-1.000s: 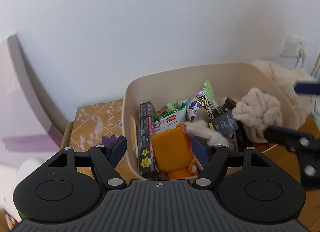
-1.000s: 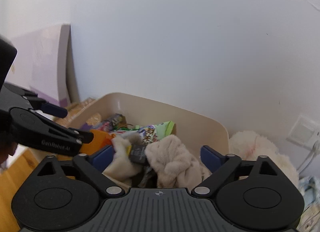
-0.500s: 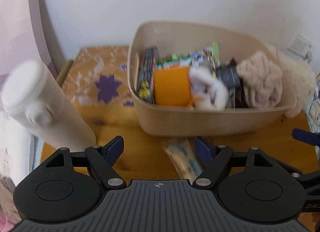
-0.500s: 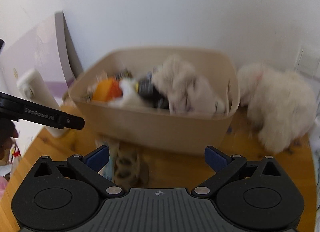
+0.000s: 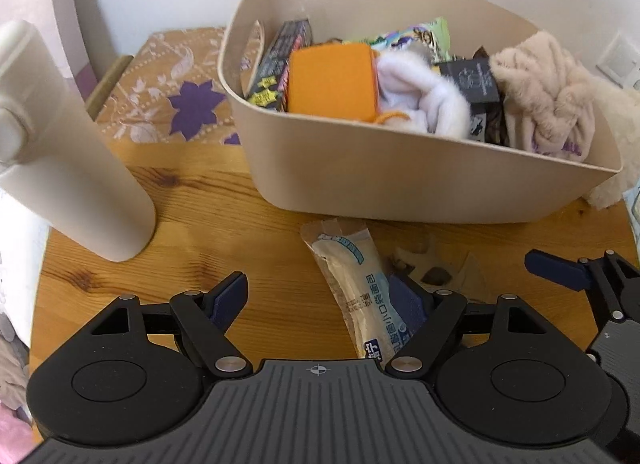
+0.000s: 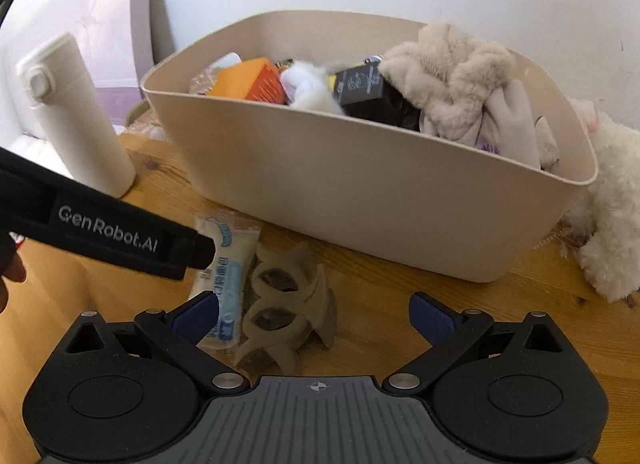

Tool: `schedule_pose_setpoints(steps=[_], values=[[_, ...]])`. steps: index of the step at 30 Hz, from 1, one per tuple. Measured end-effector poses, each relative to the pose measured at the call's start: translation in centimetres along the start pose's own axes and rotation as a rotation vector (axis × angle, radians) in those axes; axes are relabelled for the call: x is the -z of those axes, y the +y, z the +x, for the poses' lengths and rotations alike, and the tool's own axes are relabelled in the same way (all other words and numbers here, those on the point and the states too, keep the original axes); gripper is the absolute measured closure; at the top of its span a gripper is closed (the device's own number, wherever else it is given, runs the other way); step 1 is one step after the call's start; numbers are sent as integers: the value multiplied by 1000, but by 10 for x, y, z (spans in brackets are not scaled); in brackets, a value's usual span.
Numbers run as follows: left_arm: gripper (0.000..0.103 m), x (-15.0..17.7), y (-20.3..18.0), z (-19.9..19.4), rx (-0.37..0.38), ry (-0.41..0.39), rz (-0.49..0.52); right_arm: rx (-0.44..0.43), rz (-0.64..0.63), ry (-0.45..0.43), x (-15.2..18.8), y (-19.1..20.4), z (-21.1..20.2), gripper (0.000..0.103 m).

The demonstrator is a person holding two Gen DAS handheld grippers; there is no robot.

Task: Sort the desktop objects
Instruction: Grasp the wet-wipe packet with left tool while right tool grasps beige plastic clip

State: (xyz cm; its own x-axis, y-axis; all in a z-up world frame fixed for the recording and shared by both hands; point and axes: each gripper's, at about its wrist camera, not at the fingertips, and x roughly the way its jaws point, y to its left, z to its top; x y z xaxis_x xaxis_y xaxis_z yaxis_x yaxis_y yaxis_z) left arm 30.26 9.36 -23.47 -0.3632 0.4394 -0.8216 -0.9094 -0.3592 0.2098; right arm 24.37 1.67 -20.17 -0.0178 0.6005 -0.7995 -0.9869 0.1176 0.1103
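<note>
Both the left gripper [image 5: 316,296] and right gripper [image 6: 314,310] are gaping wide, holding nothing, hovering above a packet [image 5: 356,284] lying before the bin [image 5: 400,180].

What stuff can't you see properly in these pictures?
- Snack packet: its near end hides under the left gripper in the left wrist view.
- Bottom of the bin: covered by piled things in both views.
- White bottle: its top is cut off by the left wrist picture's edge.
- Packet's small print: too small to read.
</note>
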Motion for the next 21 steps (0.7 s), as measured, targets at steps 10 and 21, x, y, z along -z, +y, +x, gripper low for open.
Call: schedule_pose_setpoints(steps=[10,21], values=[[23,3,-9,29,-10,64,15,39,-1,32,11,-8,16,4],[22,-3,-14,43,-19,75,-15,29,-55,40,20,-10,22,18]])
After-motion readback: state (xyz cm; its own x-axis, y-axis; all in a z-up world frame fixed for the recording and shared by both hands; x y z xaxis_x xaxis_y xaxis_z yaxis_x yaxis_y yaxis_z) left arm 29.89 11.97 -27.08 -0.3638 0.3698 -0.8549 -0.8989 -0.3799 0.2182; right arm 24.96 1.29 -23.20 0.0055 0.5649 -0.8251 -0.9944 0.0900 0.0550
